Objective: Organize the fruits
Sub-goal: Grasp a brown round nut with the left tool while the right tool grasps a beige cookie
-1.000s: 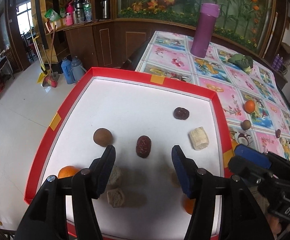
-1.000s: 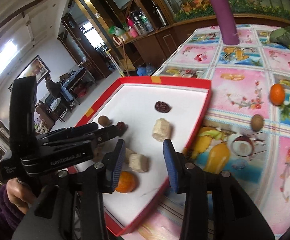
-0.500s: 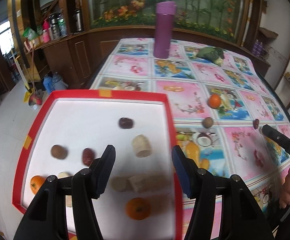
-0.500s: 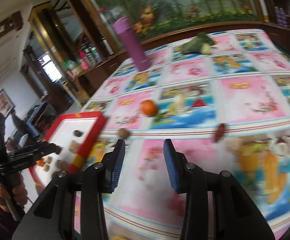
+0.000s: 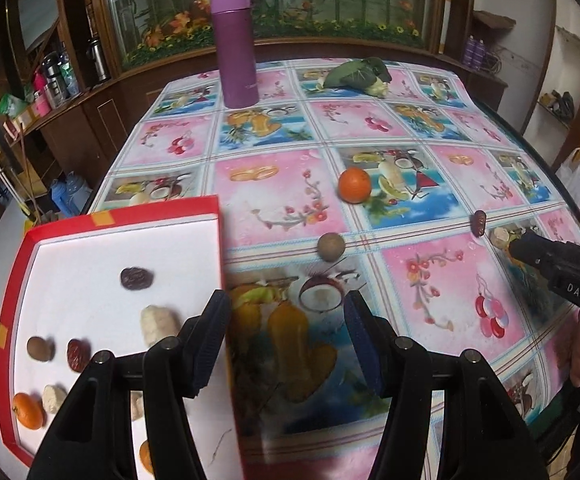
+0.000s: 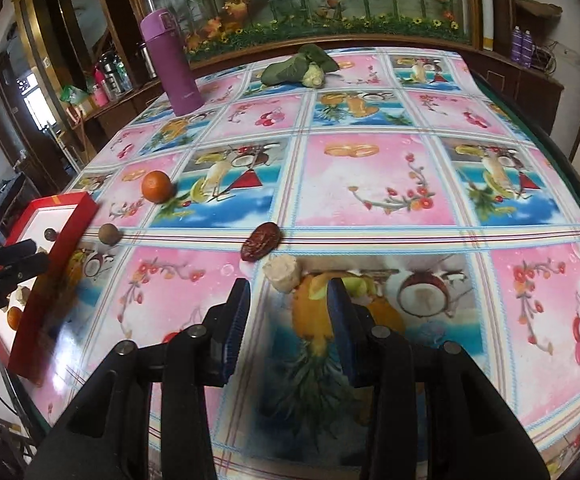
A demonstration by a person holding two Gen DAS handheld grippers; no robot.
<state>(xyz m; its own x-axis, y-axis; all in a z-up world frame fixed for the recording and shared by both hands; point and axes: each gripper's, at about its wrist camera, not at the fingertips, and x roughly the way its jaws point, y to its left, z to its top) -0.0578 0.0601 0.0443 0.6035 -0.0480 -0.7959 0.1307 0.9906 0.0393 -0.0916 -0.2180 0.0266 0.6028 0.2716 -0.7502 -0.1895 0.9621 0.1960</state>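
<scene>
A red-rimmed white tray (image 5: 219, 240) (image 6: 55, 248) at the table's left holds several fruits: a dark date (image 5: 136, 278), a pale banana chunk (image 5: 157, 322), a brown longan (image 5: 40, 348), an orange (image 5: 28, 411). Loose on the tablecloth lie an orange (image 5: 354, 185) (image 6: 156, 186), a brown longan (image 5: 331, 246) (image 6: 109, 234), a red date (image 6: 261, 241) (image 5: 478, 223) and a pale banana chunk (image 6: 282, 275). My left gripper (image 5: 285, 330) is open and empty over the tray's right rim. My right gripper (image 6: 287, 312) is open and empty, just short of the banana chunk.
A purple flask (image 5: 235, 44) (image 6: 171, 62) stands at the table's far side, with a leafy green vegetable (image 5: 360, 72) (image 6: 300, 66) to its right. A wooden cabinet with a flower display runs behind the table. The table edge (image 6: 570, 168) curves down the right.
Both grippers have swung right, away from the tray and out over the tablecloth. The right gripper now faces the loose date and banana chunk. Both stayed open.
</scene>
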